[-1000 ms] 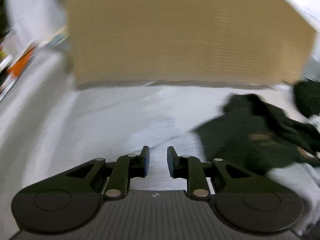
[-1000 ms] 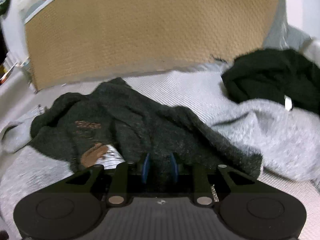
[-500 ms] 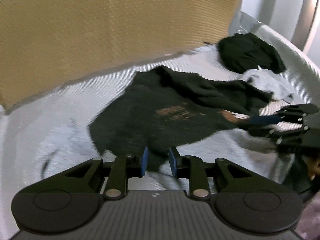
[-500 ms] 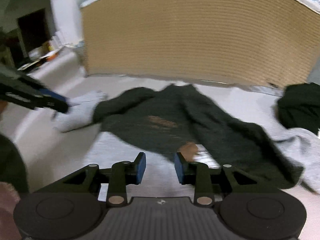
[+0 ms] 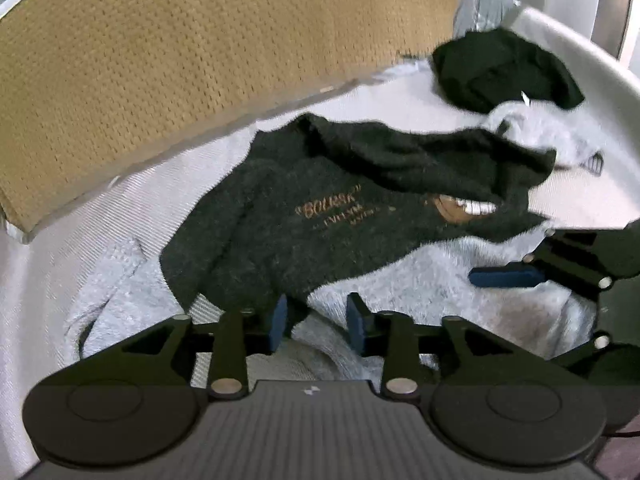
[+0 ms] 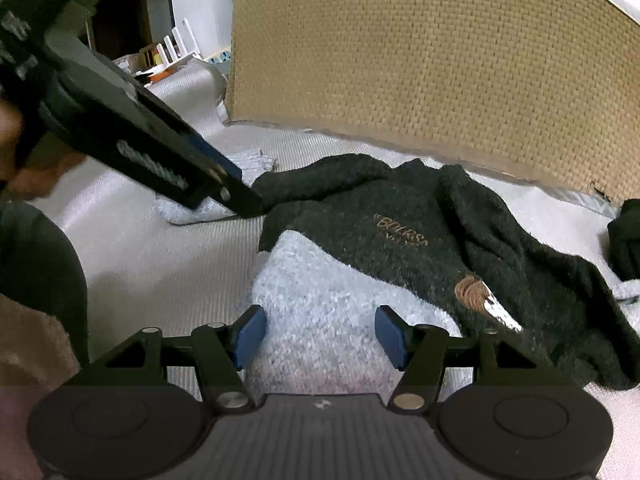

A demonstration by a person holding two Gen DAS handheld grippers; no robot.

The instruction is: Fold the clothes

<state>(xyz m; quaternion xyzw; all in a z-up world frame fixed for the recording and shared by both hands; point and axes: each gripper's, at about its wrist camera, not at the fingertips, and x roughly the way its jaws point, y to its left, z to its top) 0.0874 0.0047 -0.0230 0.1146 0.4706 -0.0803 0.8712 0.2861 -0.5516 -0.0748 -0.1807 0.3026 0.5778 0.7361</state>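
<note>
Home bedroom: woven headboard (image 6: 432, 60), bedsheet (image 6: 152, 248)

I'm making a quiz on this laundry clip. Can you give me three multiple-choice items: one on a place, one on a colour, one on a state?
1. What does the dark sweater lie partly on?
A. a pale grey garment
B. a wooden chair
C. a red towel

2. What colour is the lettering on the sweater?
A. white
B. tan
C. blue

3. How do the right tongs stand?
A. clamped on the sweater
C. shut on nothing
B. open over the pale grey garment

Answers: 1 A, pale fuzzy cloth shows under the sweater's near edge. 2 B, the letters read tan on dark green. 3 B, the blue pads stand apart with nothing pinched, having just been opening.
</note>
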